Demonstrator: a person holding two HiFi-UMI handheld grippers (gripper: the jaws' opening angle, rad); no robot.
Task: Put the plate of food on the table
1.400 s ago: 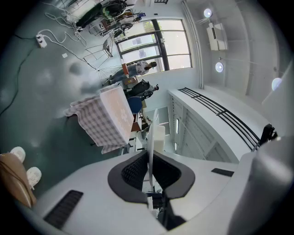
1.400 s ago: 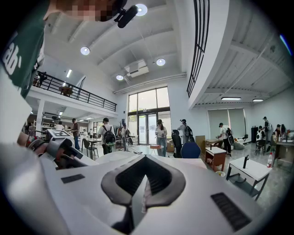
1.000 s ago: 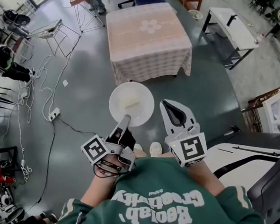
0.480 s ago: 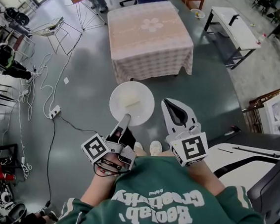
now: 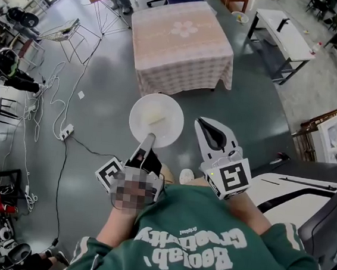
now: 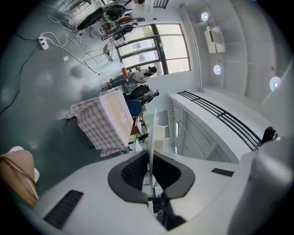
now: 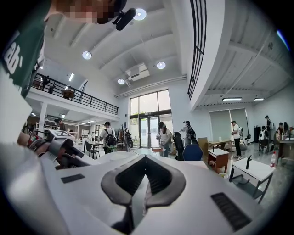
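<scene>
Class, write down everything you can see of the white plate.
The plate is round, white and shallow, seemingly ceramic or plastic. A pale block of food lies near its middle. The left tool is shut on its near rim, holding it roughly level above the grey floor, short of the cloth-covered table. Nothing else touches it.

This is a large open lab or shared workspace hall. A gray floor (image 5: pixel 101 94) is strewn with cables (image 5: pixel 54 110) and a power strip (image 5: pixel 65 136). There are equipment stands (image 5: pixel 68 37), work desks (image 5: pixel 281 32), a balcony railing (image 7: pixel 73 94), tall glass doors (image 7: pixel 147 131), and a high ceiling with round lights (image 7: pixel 87 55).
</scene>
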